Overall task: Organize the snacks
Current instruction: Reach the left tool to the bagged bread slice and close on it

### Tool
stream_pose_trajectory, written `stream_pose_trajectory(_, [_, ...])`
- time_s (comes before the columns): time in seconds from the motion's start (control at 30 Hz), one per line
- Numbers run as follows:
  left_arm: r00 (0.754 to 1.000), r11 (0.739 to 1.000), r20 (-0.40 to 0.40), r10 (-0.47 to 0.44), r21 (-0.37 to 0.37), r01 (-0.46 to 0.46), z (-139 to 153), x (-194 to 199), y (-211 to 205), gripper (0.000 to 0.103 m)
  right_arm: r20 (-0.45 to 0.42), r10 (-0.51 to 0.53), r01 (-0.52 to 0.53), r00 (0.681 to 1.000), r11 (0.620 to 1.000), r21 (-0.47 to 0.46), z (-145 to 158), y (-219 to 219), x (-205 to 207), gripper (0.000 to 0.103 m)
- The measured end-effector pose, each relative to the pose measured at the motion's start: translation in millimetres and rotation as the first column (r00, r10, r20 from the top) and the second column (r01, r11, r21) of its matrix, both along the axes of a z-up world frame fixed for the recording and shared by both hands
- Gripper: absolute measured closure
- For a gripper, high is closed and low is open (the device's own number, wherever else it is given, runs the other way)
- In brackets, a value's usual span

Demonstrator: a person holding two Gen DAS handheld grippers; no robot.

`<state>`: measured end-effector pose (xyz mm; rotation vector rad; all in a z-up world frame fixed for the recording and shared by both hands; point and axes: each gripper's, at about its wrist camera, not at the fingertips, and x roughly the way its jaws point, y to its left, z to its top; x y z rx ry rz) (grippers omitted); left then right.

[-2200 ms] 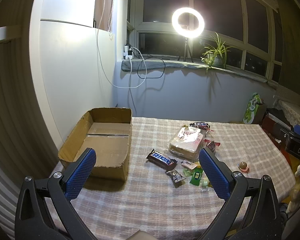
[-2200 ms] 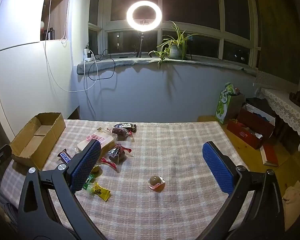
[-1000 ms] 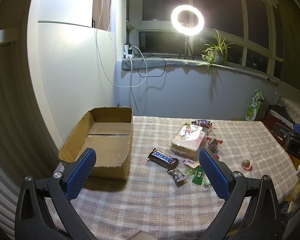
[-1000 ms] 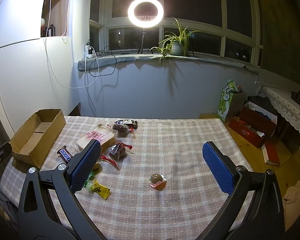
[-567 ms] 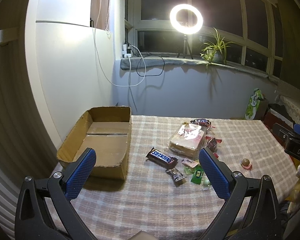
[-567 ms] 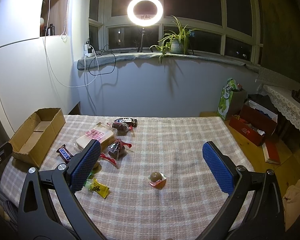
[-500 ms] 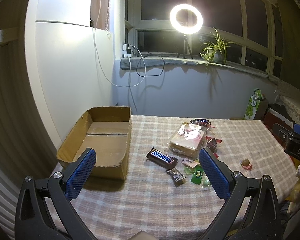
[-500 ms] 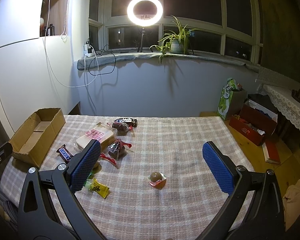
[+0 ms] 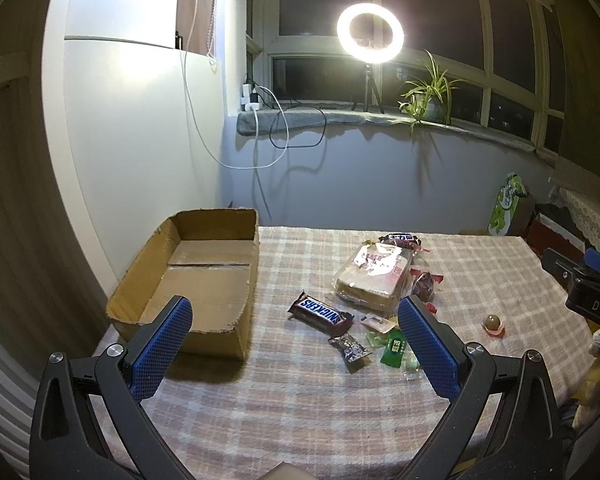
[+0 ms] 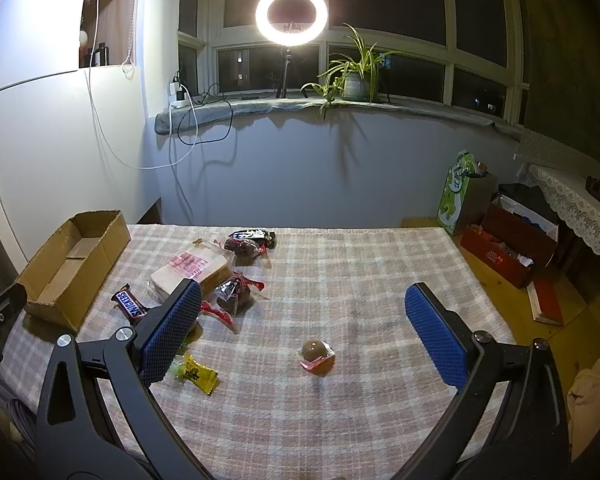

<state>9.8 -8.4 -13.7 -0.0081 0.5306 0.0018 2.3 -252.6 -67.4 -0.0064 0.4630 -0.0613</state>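
Observation:
An empty cardboard box (image 9: 204,276) stands at the table's left edge; it also shows in the right wrist view (image 10: 72,264). Snacks lie mid-table: a Snickers bar (image 9: 320,314), a wrapped bread loaf (image 9: 374,276), a small foil packet (image 9: 350,350), green candies (image 9: 394,350) and dark wrapped sweets (image 10: 246,246). A round chocolate in a pink wrapper (image 10: 316,354) lies apart to the right. My left gripper (image 9: 294,346) is open and empty above the table's near edge. My right gripper (image 10: 302,334) is open and empty, above the round chocolate.
A checked cloth (image 10: 360,280) covers the table. A yellow candy (image 10: 198,374) lies near my right gripper's left finger. A white wall stands left of the box. A green bag (image 10: 460,196) and red boxes (image 10: 508,248) sit on the floor at the right.
Both views shift only slightly. Nothing on the table has moved and both grippers stay open.

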Motion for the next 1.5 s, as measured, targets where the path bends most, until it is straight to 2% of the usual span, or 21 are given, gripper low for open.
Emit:
stream_pose_trajectory(0.43, [0.995, 0.997, -0.069, -0.071, -0.030, 0.070, -19.1, 30.8, -6.1, 0.001, -0.072, 0.043, -0.042, 0.997, 0.999, 0.012, -11.3, -1.8, 23.9, 0.000])
stream_pose_trajectory(0.53, [0.992, 0.995, -0.088, -0.096, -0.046, 0.093, -23.8, 40.9, -9.5, 0.001, -0.100, 0.090, -0.086, 0.991, 0.996, 0.038, -15.8, -2.0, 34.2, 0.000])
stream_pose_trajectory(0.67, [0.978, 0.983, -0.136, -0.156, -0.120, 0.140, -33.0, 58.9, -13.8, 0.001, -0.149, 0.182, -0.169, 0.972, 0.981, 0.094, -21.2, -1.4, 57.0, 0.000])
stream_pose_trajectory(0.87, [0.964, 0.970, -0.181, -0.193, -0.184, 0.159, -47.0, 81.4, -24.5, 0.004, -0.198, 0.321, -0.299, 0.926, 0.945, 0.132, -24.3, 6.2, 102.1, 0.000])
stream_pose_trajectory(1.03, [0.954, 0.960, -0.211, -0.213, -0.225, 0.165, -57.1, 98.6, -28.4, 0.006, -0.272, 0.435, -0.368, 0.858, 0.892, 0.264, -34.7, 4.6, 155.6, 0.000])
stream_pose_trajectory(1.17, [0.945, 0.950, -0.233, -0.230, -0.263, 0.167, -65.9, 113.9, -32.0, 0.008, -0.321, 0.484, -0.387, 0.814, 0.864, 0.322, -44.5, 5.7, 190.2, 0.000])
stream_pose_trajectory(1.23, [0.940, 0.946, -0.244, -0.238, -0.279, 0.168, -70.8, 121.8, -34.6, 0.008, -0.346, 0.520, -0.400, 0.781, 0.842, 0.362, -49.9, 7.8, 207.9, 0.000])
stream_pose_trajectory(1.4, [0.921, 0.931, -0.288, -0.264, -0.325, 0.165, -85.7, 140.4, -40.1, 0.011, -0.401, 0.556, -0.409, 0.728, 0.822, 0.397, -62.5, 21.1, 239.3, 0.000])
stream_pose_trajectory(1.5, [0.911, 0.925, -0.308, -0.275, -0.343, 0.163, -93.5, 148.1, -42.5, 0.014, -0.432, 0.589, -0.425, 0.683, 0.802, 0.420, -73.0, 33.2, 252.4, 0.000])
